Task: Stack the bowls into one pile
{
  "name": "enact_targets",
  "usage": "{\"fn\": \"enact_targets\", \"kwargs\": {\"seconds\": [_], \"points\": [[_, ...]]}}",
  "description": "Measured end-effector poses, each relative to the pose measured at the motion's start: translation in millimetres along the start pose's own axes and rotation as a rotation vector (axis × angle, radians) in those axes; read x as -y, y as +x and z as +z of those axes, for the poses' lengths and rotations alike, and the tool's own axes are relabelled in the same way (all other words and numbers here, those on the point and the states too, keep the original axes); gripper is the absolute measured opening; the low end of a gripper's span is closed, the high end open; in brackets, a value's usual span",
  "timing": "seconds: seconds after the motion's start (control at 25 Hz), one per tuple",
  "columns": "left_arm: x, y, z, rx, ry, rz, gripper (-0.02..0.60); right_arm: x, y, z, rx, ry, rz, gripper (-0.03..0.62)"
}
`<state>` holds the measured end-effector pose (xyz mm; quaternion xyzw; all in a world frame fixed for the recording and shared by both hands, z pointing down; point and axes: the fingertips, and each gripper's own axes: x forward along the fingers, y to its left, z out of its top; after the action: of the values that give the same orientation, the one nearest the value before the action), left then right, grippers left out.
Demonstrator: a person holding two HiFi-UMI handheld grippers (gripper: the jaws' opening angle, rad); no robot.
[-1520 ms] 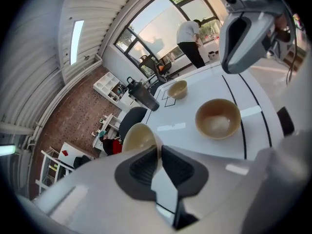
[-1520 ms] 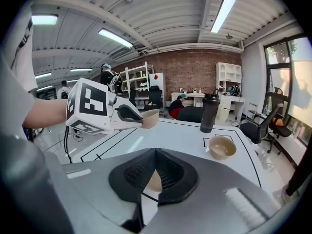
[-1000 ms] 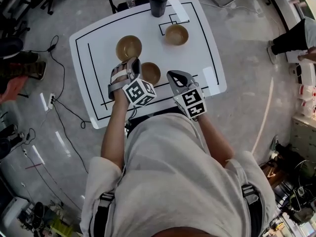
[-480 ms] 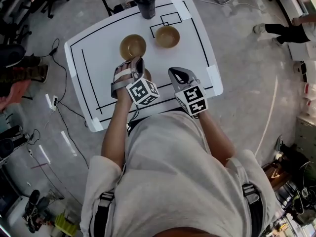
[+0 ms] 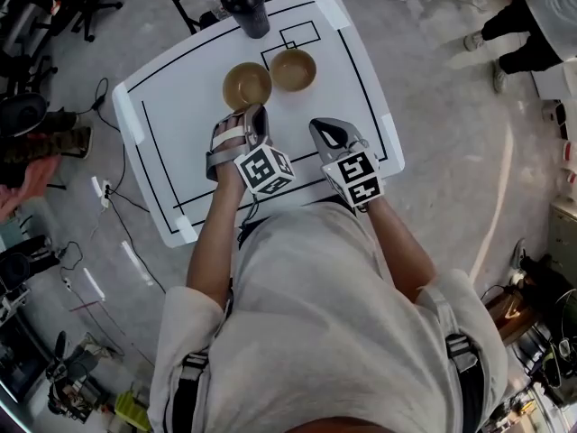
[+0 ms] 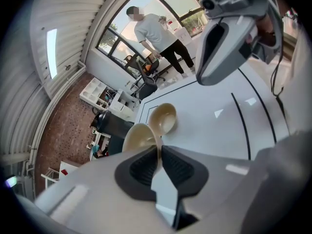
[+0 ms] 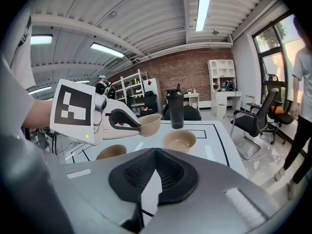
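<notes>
Three tan bowls. Two stand side by side at the table's far end: the left bowl (image 5: pixel 247 85) (image 7: pixel 111 151) and the right bowl (image 5: pixel 293 69) (image 7: pixel 179 140). The third bowl (image 7: pixel 147 124) (image 6: pixel 138 137) hangs in the air, with my left gripper (image 5: pixel 255 117) (image 6: pixel 160 150) shut on its rim. In the head view that gripper hides it, just short of the left bowl. My right gripper (image 5: pixel 328 137) (image 7: pixel 156 153) hovers over the table's near right part, shut with nothing in it.
A black bottle (image 5: pixel 245 5) (image 7: pixel 175 109) stands at the far edge of the white table (image 5: pixel 180 106), behind the bowls. A person (image 5: pixel 532 12) stands on the floor to the right. Cables (image 5: pixel 108 188) lie on the floor at left.
The near bowl has left the table. My left gripper closed on its rim and carried it up and toward the far bowls. The right gripper has barely moved.
</notes>
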<state>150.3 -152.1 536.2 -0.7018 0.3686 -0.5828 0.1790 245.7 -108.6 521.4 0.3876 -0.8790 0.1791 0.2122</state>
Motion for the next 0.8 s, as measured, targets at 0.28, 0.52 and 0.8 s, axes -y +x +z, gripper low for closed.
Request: {"fn": "enact_targets", "kwargs": {"seconds": [0.28,0.52,0.8], "points": [[5,10,22,0.023,0.021,-0.015,0.029,18,-10,-8,0.001,0.024,-0.031,-0.002],[11,19,44,0.053,0.04,-0.031,0.029,31,-17,-13,-0.004,0.04,-0.054,-0.002],[22,30,63,0.078,0.057,-0.058,0.03,47,-22,-18,-0.01,0.052,-0.079,-0.002]]}}
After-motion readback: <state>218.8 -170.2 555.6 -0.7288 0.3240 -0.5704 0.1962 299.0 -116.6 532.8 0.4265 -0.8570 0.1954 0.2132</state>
